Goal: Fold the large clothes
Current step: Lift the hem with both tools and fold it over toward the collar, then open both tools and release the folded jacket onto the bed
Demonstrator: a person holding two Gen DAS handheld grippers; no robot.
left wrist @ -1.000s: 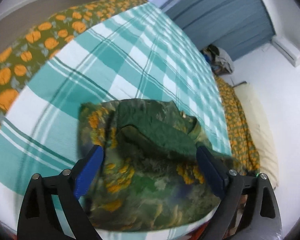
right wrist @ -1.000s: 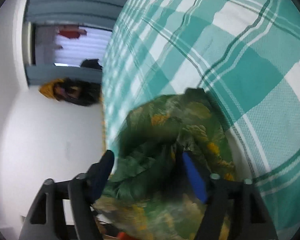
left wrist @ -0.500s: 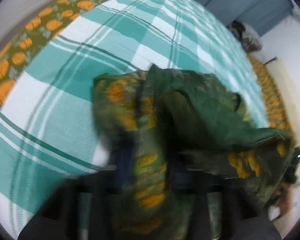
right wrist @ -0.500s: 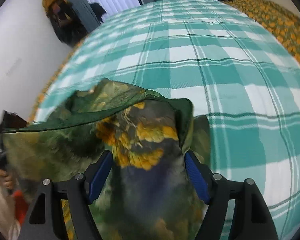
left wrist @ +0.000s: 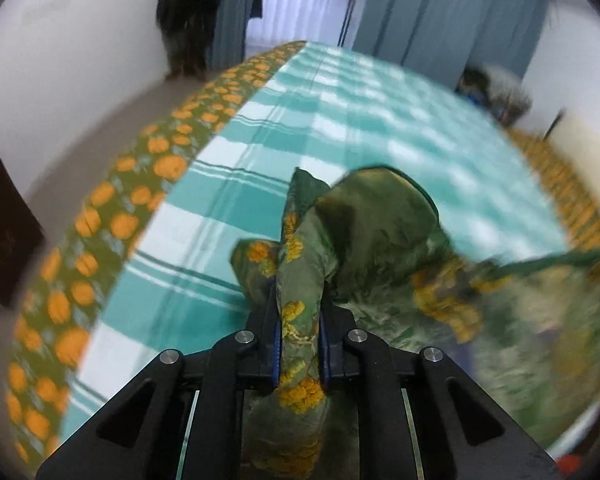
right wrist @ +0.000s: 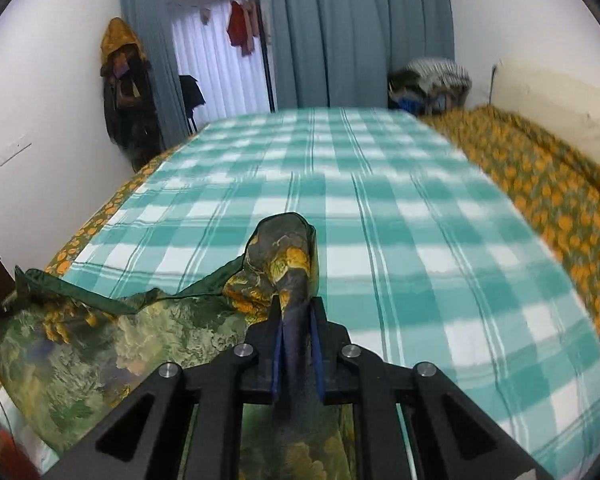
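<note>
A large green garment with orange flower print (left wrist: 380,232) lies bunched at the near edge of a bed with a teal and white checked sheet (left wrist: 340,128). My left gripper (left wrist: 299,304) is shut on a fold of the garment, with cloth bulging up past the fingertips. My right gripper (right wrist: 296,312) is shut on another fold of the same garment (right wrist: 284,256). The cloth stretches between the two grips and hangs to the left in the right wrist view (right wrist: 100,344).
An orange-flowered bedcover (right wrist: 540,184) borders the checked sheet (right wrist: 380,208) on both sides. Grey-blue curtains (right wrist: 360,32) and a clothes pile (right wrist: 432,80) stand at the far end. Dark clothes hang on the left wall (right wrist: 124,92).
Both grippers were open over the bunched garment; both have shut on folds of it and lifted, pulling the cloth out between them. Both views have swung level toward the curtains.
</note>
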